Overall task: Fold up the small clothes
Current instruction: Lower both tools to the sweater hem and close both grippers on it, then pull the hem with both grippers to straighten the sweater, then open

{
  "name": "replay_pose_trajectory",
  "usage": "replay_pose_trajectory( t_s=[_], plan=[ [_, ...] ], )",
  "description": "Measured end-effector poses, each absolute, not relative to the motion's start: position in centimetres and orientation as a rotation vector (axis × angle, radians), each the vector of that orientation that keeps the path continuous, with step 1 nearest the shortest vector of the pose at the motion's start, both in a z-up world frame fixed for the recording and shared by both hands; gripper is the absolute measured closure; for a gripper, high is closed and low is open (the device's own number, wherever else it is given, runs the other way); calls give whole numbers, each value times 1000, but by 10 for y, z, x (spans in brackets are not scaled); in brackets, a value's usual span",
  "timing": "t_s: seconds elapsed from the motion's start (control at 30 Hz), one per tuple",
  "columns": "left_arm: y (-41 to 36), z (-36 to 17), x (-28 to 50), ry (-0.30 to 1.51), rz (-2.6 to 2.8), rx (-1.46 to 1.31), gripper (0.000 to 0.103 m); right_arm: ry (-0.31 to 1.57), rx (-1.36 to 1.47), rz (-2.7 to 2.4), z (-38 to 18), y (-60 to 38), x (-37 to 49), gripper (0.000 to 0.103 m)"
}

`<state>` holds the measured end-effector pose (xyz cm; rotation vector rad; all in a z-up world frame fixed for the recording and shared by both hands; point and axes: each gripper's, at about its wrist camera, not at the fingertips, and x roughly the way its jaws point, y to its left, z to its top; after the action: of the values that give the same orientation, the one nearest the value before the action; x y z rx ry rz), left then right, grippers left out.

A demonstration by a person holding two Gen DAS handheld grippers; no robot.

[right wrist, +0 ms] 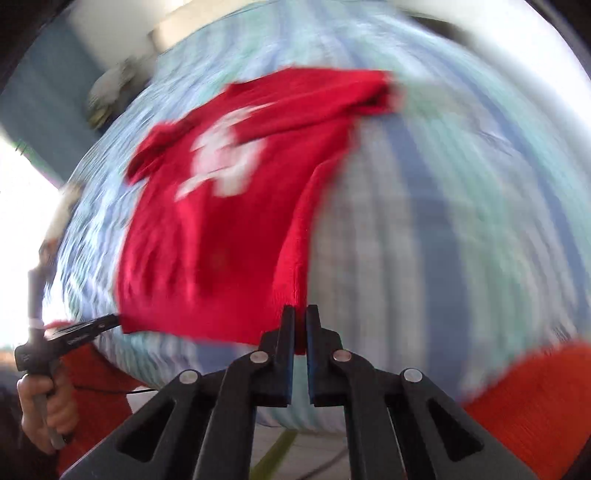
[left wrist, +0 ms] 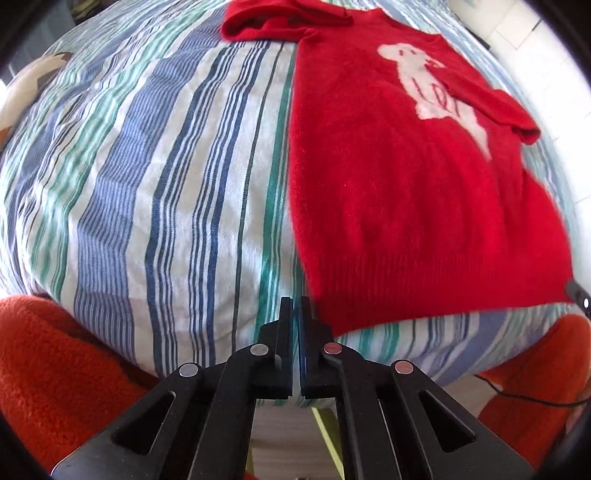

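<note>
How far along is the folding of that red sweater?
Barely started. One sleeve lies across the front of the red sweater; the other sleeve is bunched at the top. The right gripper is shut on a hem corner, the left gripper shut at the other, grip unclear. Body folds remain.

right gripper [right wrist: 300, 325] pinches red sweater [right wrist: 221, 229] hem on striped bedsheet [right wrist: 443, 221]
</note>
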<state>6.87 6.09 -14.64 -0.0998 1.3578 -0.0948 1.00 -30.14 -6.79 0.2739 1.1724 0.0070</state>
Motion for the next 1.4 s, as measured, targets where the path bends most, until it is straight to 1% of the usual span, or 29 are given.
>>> replay_pose_trajectory(
  t_s=[0.07, 0.17, 0.23, 0.3, 0.33, 0.37, 0.4, 0.43, 0.47, 0.53, 0.6, 0.67, 0.73, 0.77, 0.8, 0.83, 0.87, 0.9, 0.97, 1.03, 1.1, 1.17, 1.2, 1.23, 1.3, 1.4],
  plan=[
    [63, -139, 63, 1352, -84, -84, 102, 1186, 300, -97, -63, -330, -11, 103],
    [69, -135, 54, 1361, -76, -78, 102, 1223, 300, -130, -73, -342, -15, 103],
    [72, -144, 52, 1384, -67, -78, 102, 1257, 354, -68, -83, -342, -14, 103],
    [80, -148, 52, 1395, -75, -118, 100, 1244, 424, -15, -88, -339, -7, 99],
    [87, -148, 53, 1386, -91, -160, 98, 1227, 451, 5, -88, -341, -5, 91],
    [91, -146, 55, 1377, -109, -202, 87, 1202, 488, 32, -90, -343, 2, 84],
    [97, -143, 54, 1368, -124, -246, 65, 1164, 544, 55, -91, -349, 7, 67],
    [101, -141, 54, 1355, -134, -280, 53, 1141, 573, 61, -93, -352, 11, 58],
    [103, -139, 54, 1344, -141, -290, 43, 1149, 594, 66, -98, -354, 20, 58],
    [97, -143, 55, 1365, -158, -251, 45, 1250, 630, 113, -115, -352, 31, 58],
    [86, -148, 58, 1395, -200, -225, 56, 1285, 609, 191, -117, -340, 30, 59],
    [73, -150, 63, 1407, -237, -199, 56, 1308, 534, 240, -119, -320, 31, 59],
    [61, -149, 65, 1392, -265, -166, 56, 1284, 488, 242, -123, -311, 36, 59],
    [57, -151, 68, 1389, -270, -153, 55, 1268, 458, 227, -128, -308, 42, 59],
    [55, -153, 71, 1387, -268, -143, 54, 1263, 431, 213, -133, -306, 47, 61],
    [54, -156, 75, 1394, -256, -135, 54, 1264, 415, 222, -142, -303, 53, 73],
    [55, -159, 78, 1398, -255, -142, 57, 1275, 418, 264, -151, -299, 57, 86],
    [58, -159, 79, 1392, -247, -147, 74, 1294, 420, 283, -155, -296, 59, 94],
    [67, -153, 79, 1372, -232, -134, 98, 1294, 430, 290, -147, -299, 55, 94],
    [76, -147, 77, 1367, -246, -177, 99, 1284, 418, 288, -130, -303, 44, 95],
    [87, -136, 69, 1358, -242, -158, 99, 1285, 408, 276, -111, -308, 32, 97],
    [98, -123, 58, 1347, -247, -139, 100, 1294, 398, 257, -99, -308, 24, 97],
    [101, -118, 56, 1346, -250, -130, 100, 1298, 395, 252, -98, -308, 25, 101],
    [105, -117, 54, 1349, -245, -118, 100, 1310, 384, 244, -96, -309, 23, 103],
    [107, -120, 52, 1354, -228, -94, 100, 1309, 410, 272, -100, -311, 20, 102],
    [103, -133, 58, 1379, -175, -110, 100, 1340, 483, 219, -121, -322, 21, 98]
  ],
)
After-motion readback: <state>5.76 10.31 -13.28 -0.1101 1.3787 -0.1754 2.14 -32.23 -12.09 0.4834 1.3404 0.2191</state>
